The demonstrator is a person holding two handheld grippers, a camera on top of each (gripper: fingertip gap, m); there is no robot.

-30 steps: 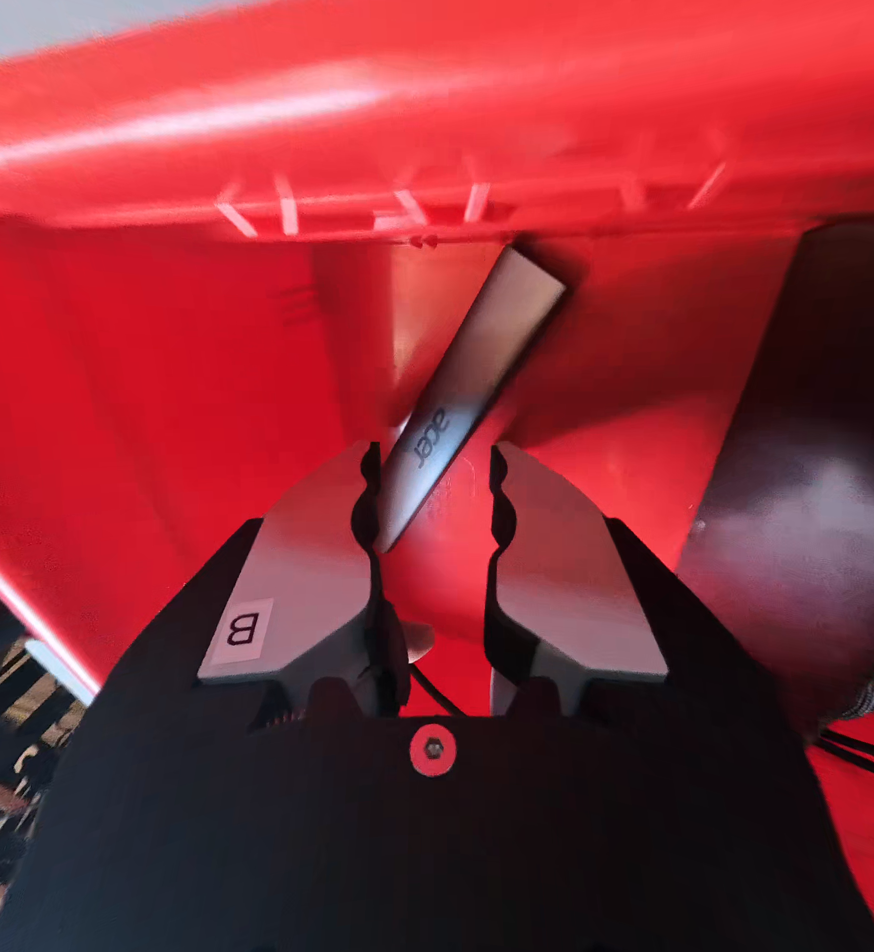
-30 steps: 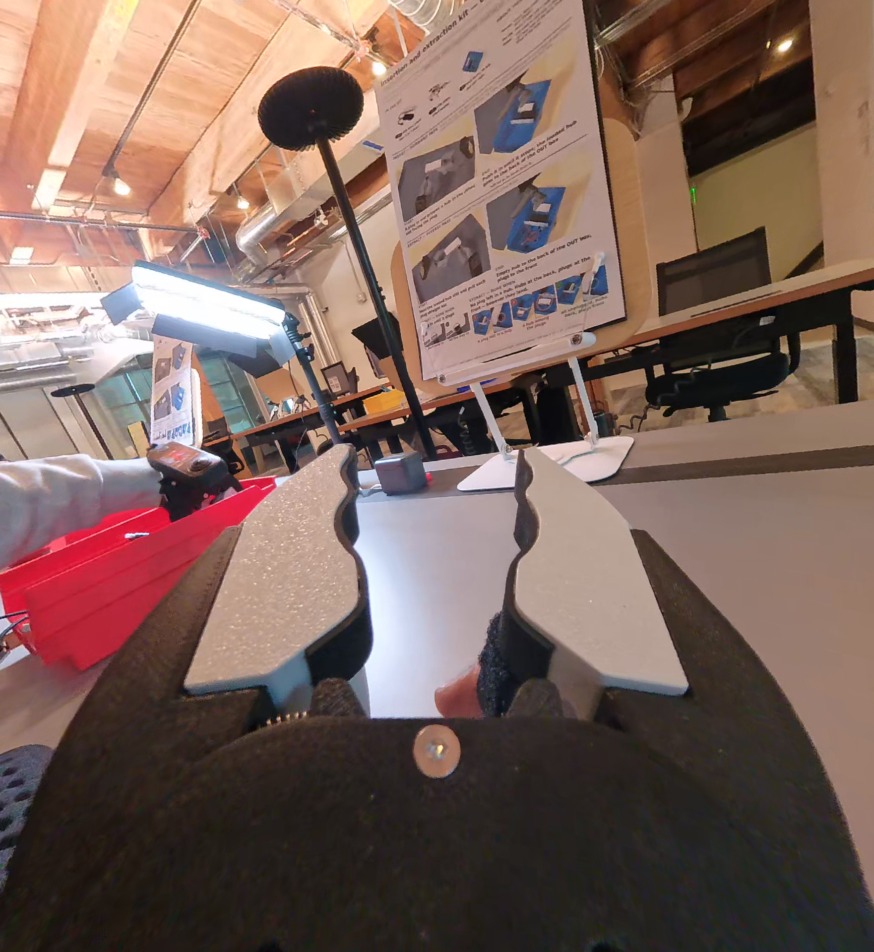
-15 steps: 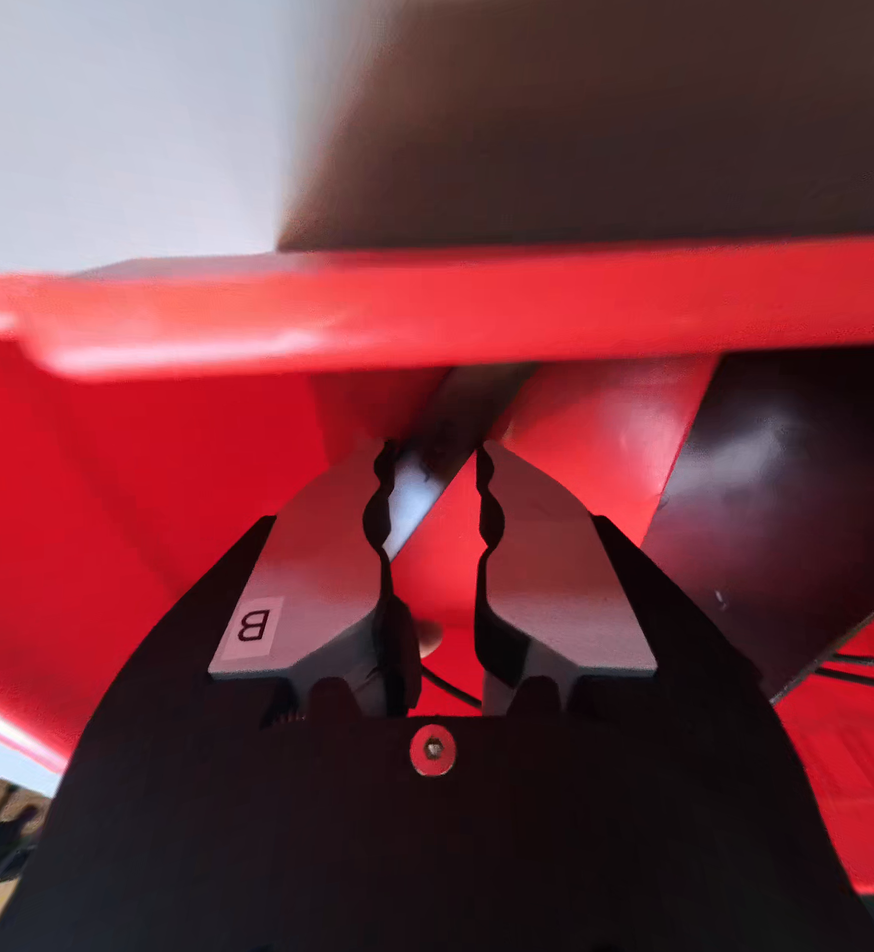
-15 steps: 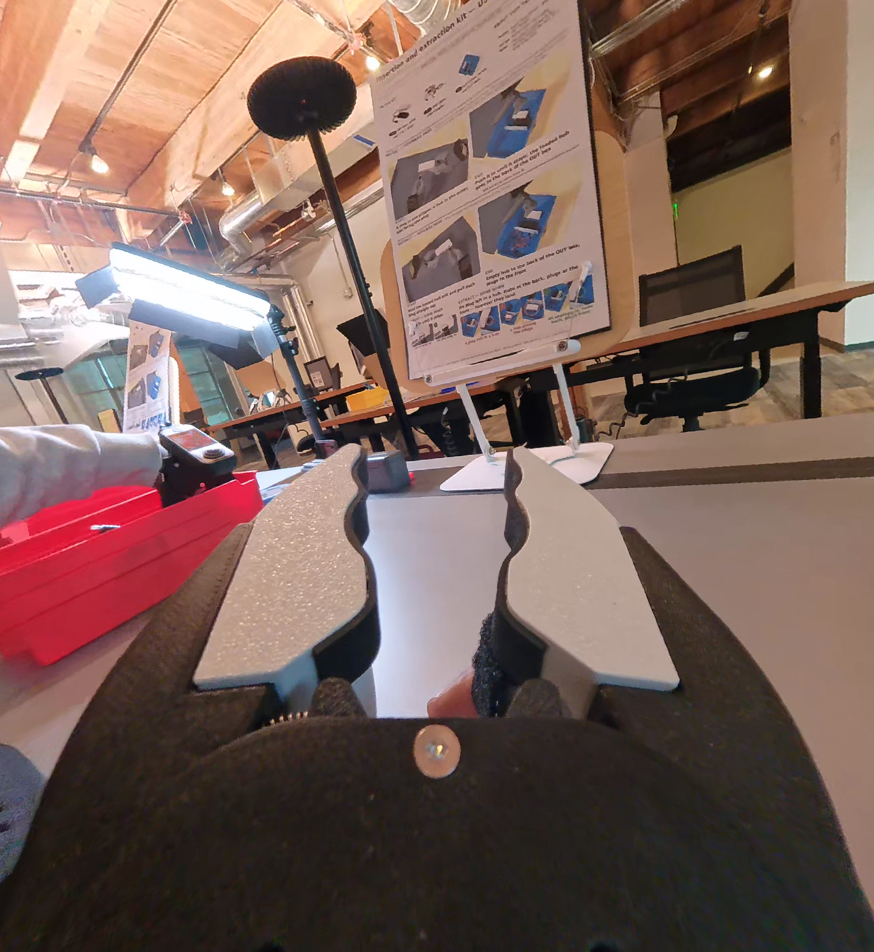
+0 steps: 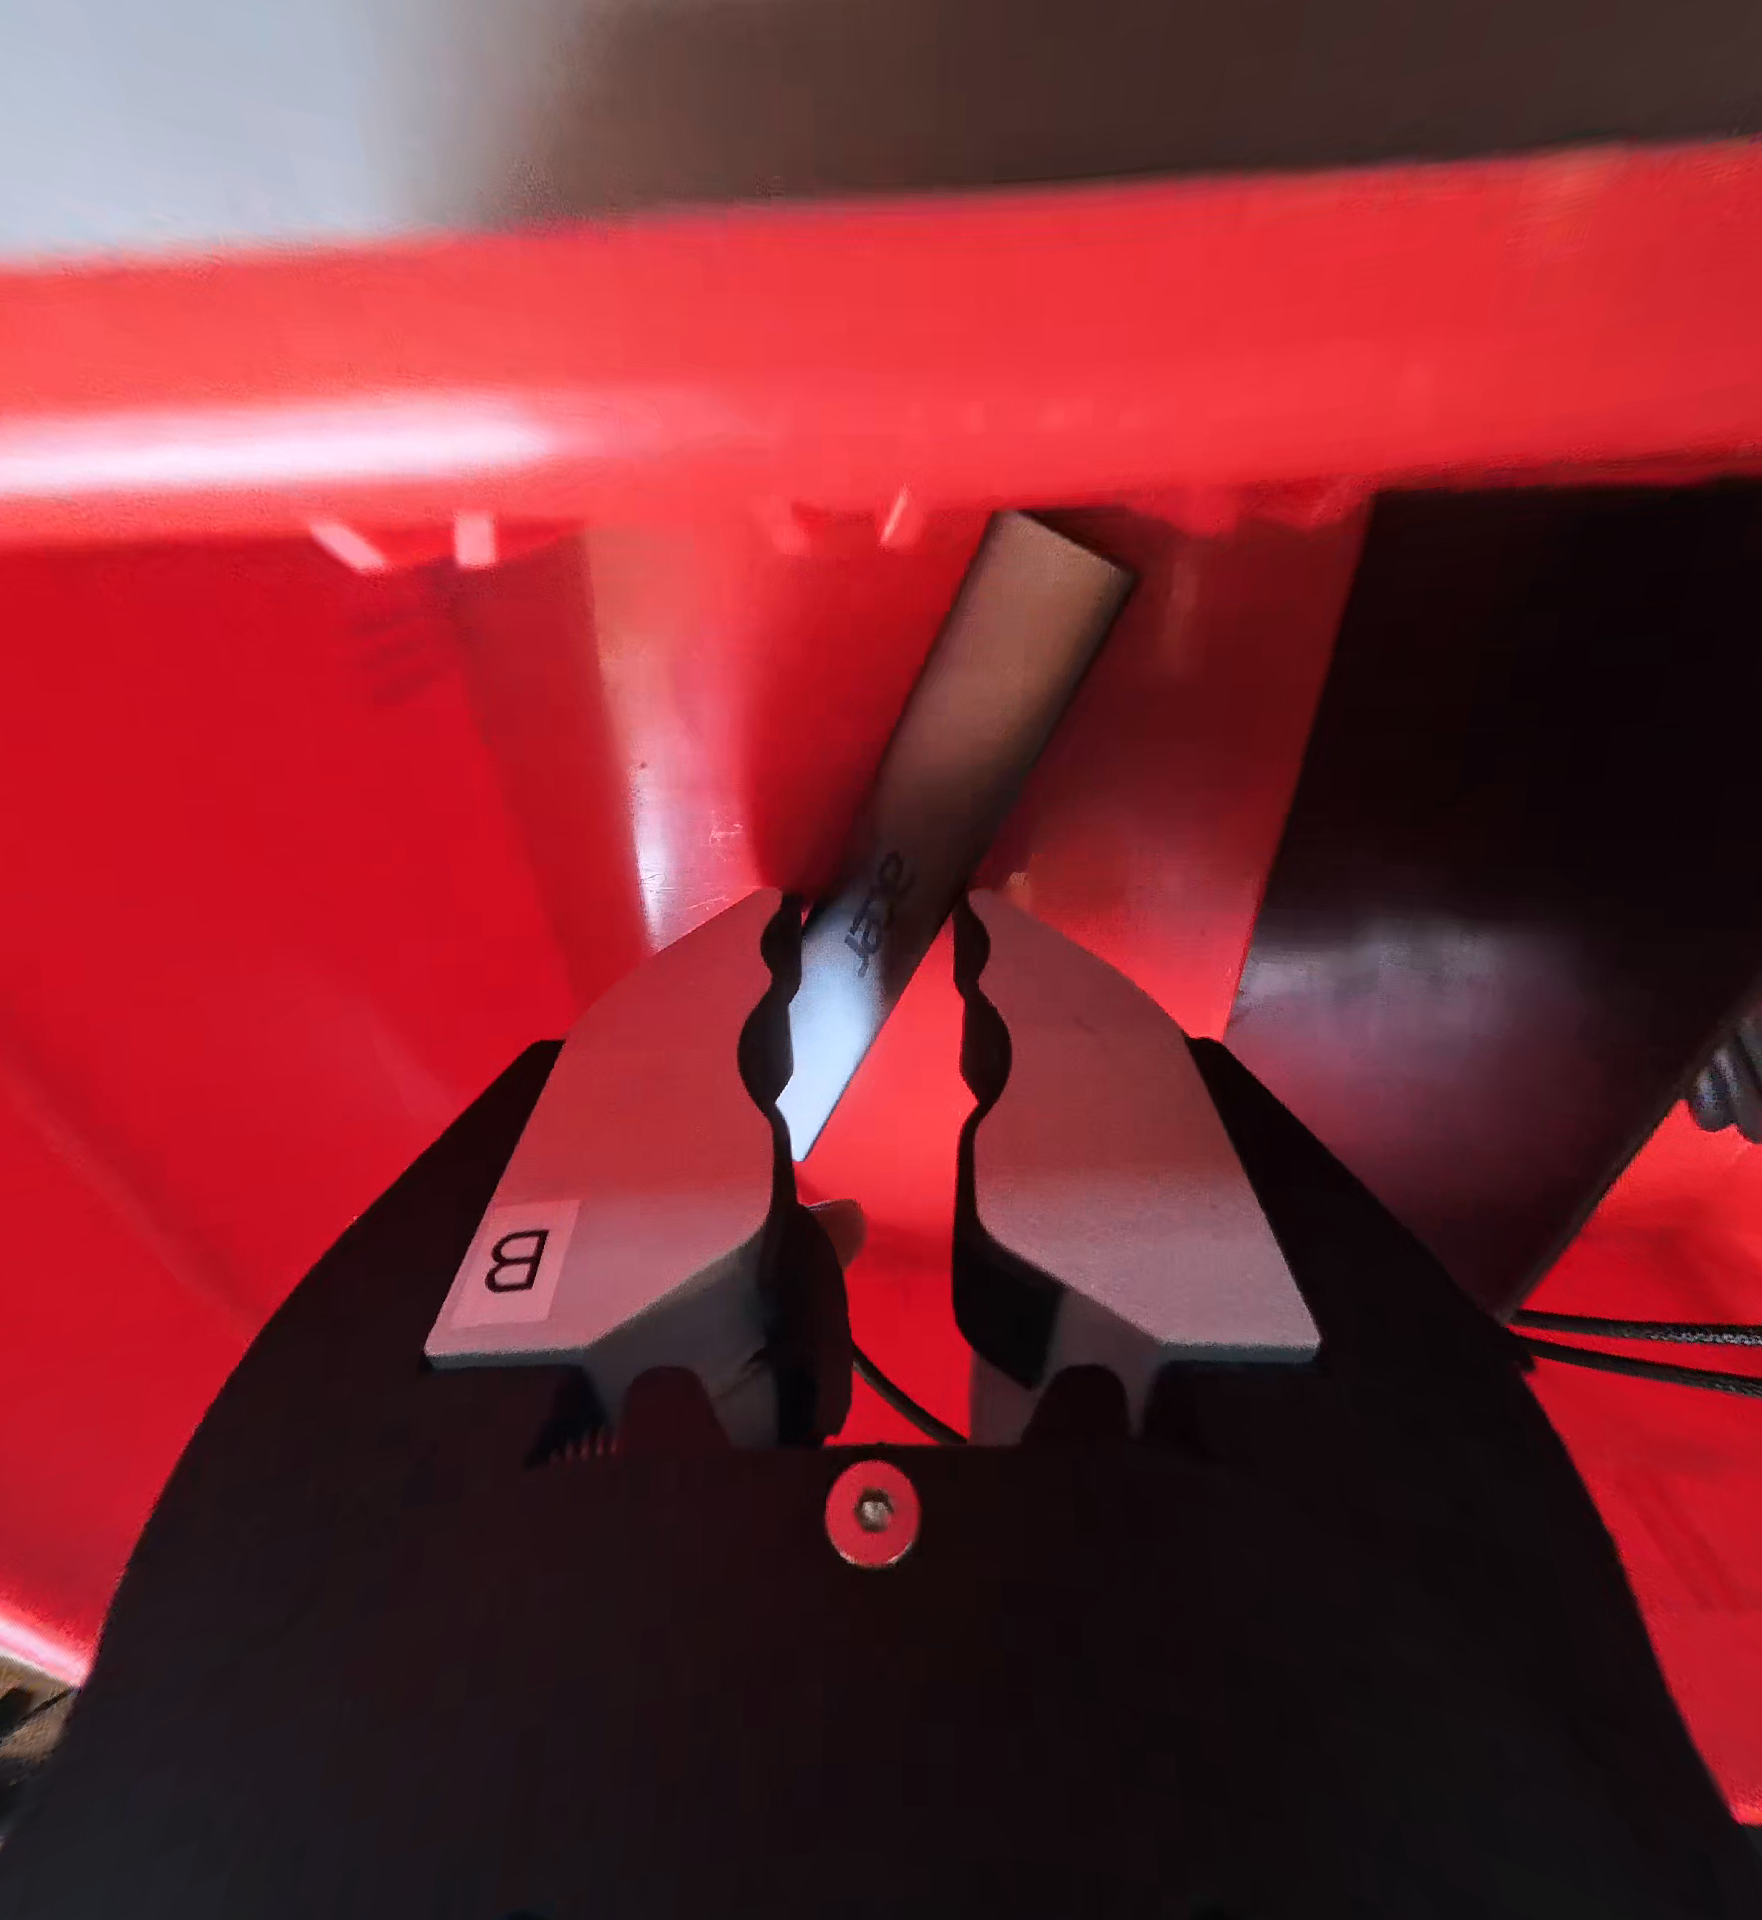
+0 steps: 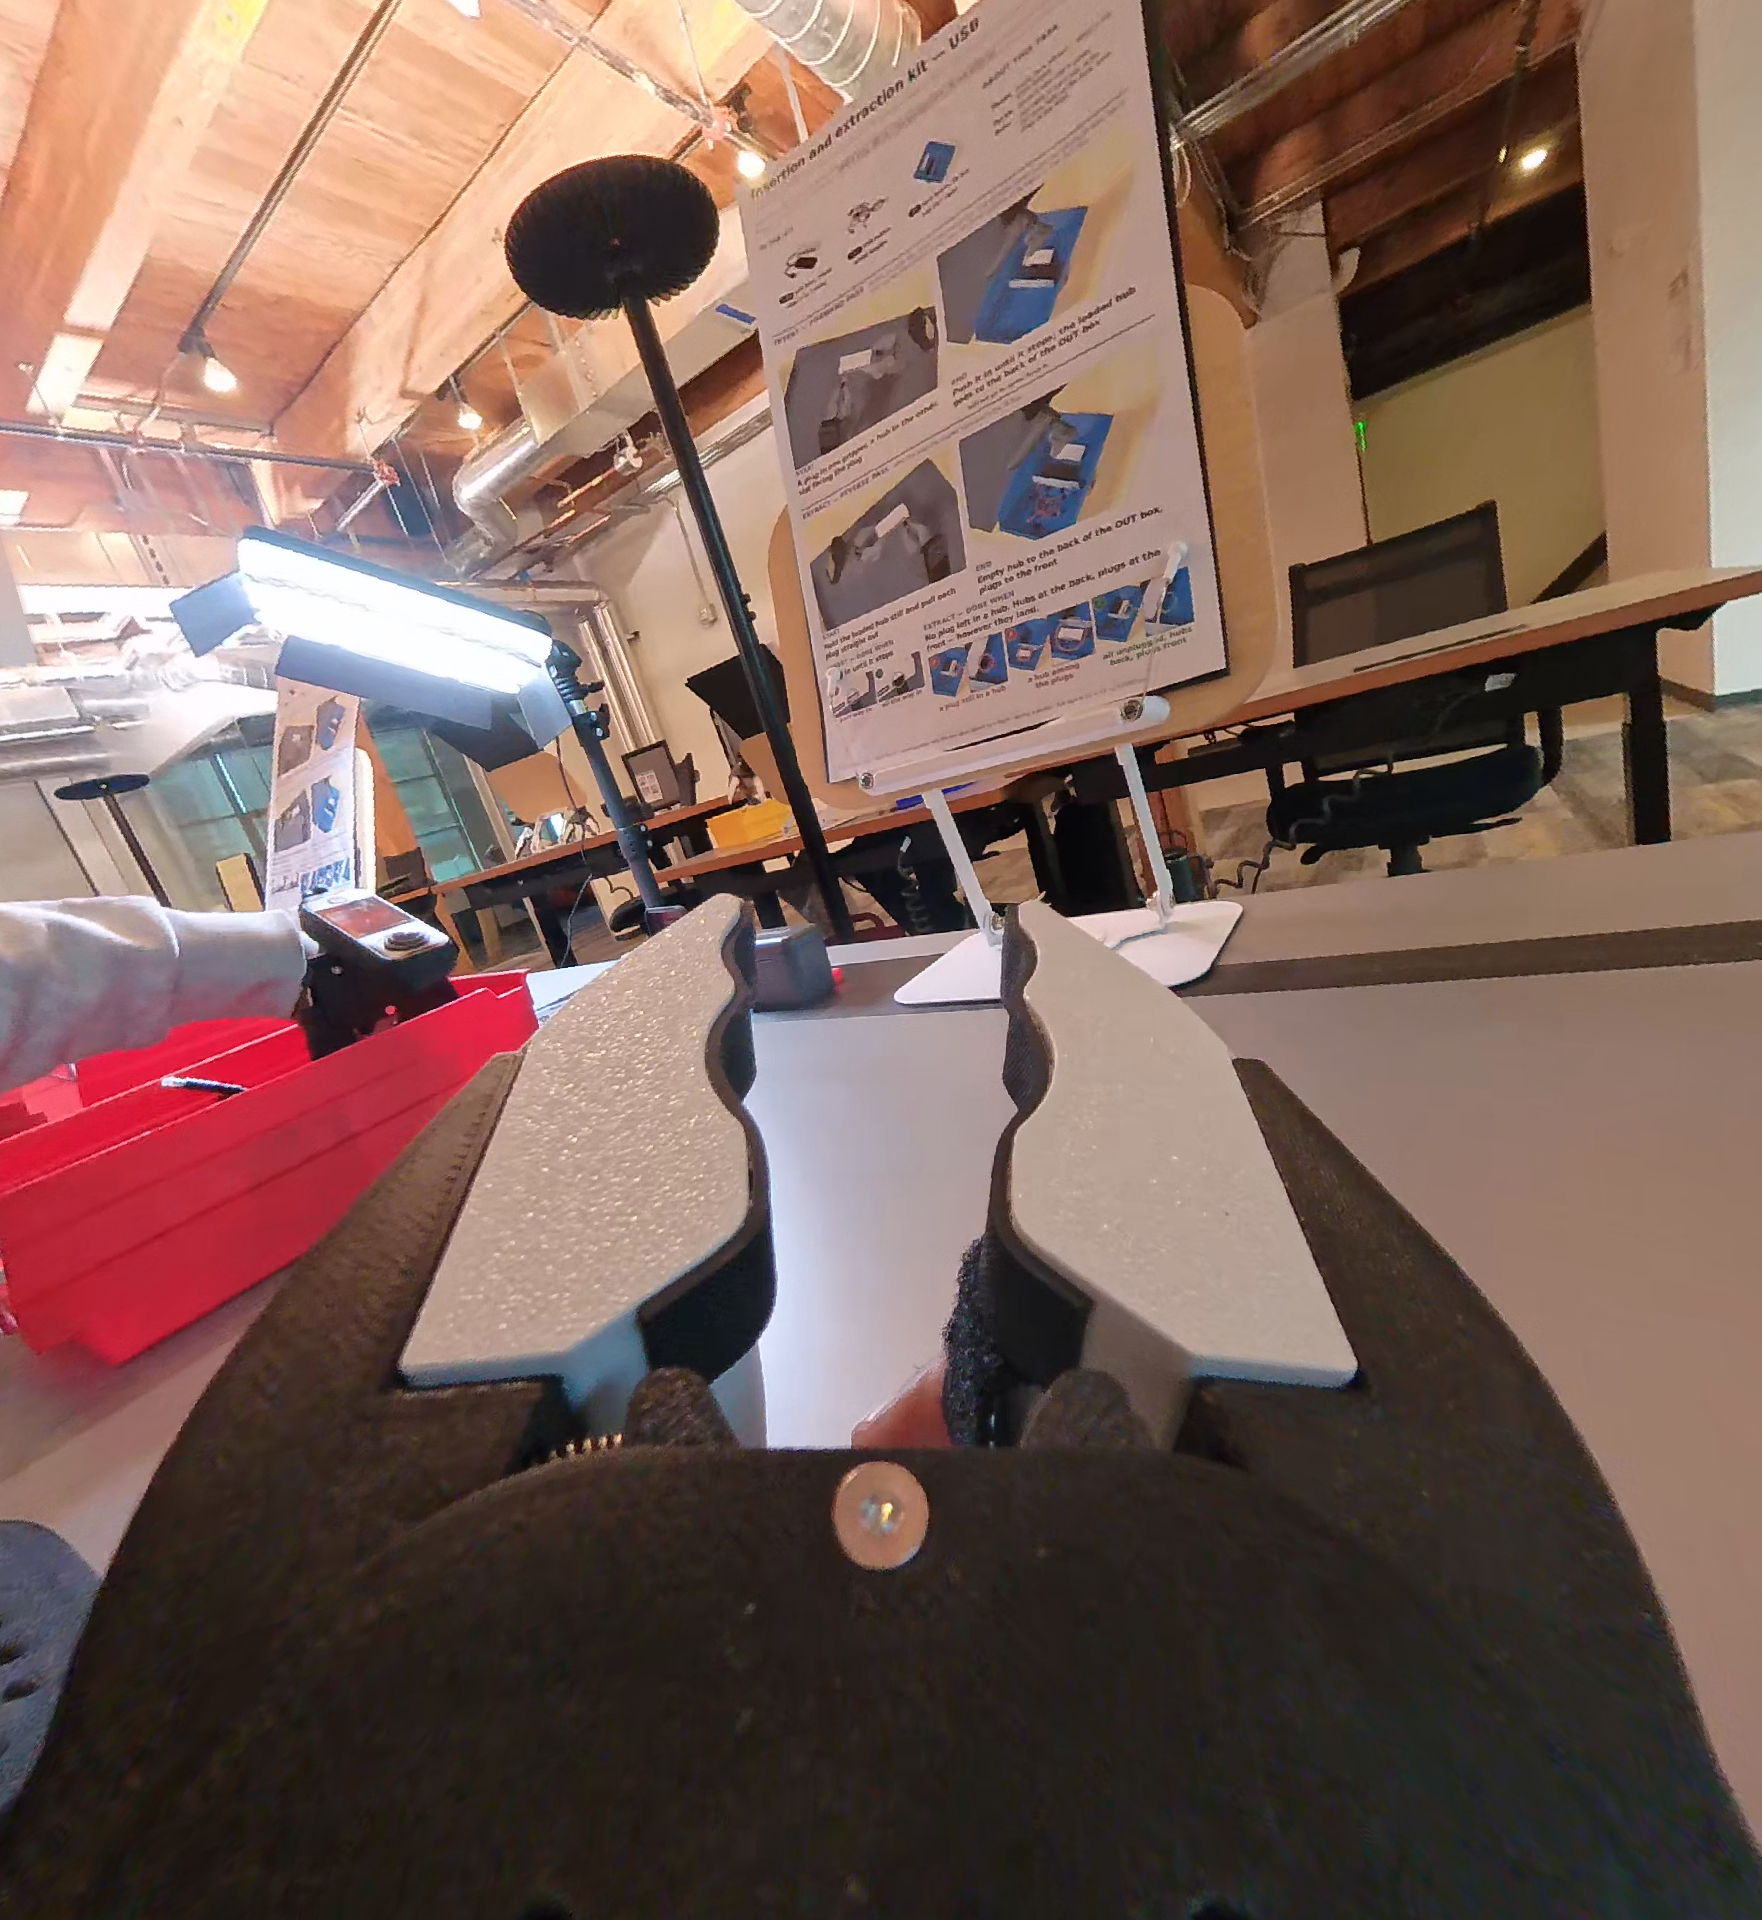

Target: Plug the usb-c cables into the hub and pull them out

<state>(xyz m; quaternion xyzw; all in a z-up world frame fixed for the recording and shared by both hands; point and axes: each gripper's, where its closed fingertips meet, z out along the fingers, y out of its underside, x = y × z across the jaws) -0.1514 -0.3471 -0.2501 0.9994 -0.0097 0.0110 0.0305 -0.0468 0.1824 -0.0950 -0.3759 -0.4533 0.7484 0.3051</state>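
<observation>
We find the hub (image 5: pixel 970 790), a slim silver bar, inside the red bin (image 5: pixel 233 935), leaning aslant with its far end up against the bin's far wall just under the rim and its near end low on the bin floor. That near end reaches in between the fingers of our left gripper (image 5: pixel 869 925), lying close against the left finger; the jaws stand partly apart with red floor showing beside the right finger, so nothing is clamped. To the right of the hub a dark divider panel (image 5: pixel 1542 883) stands across the bin, and past it, toward the bin's right edge, we see a coil of black cable (image 5: pixel 1760 1070) and two thin black cable strands (image 5: pixel 1687 1351) running off the right side.

In the right wrist view our right gripper (image 6: pixel 877 935) hangs low over the grey table (image 6: pixel 1531 1195), its jaws apart and holding nothing. The same red bin sits at the table's left edge, with a grey sleeve (image 6: pixel 77 987) reaching over it. At the table's far edge stand an instruction sheet on a white stand (image 6: pixel 991 416) and a black pole (image 6: pixel 731 623).
</observation>
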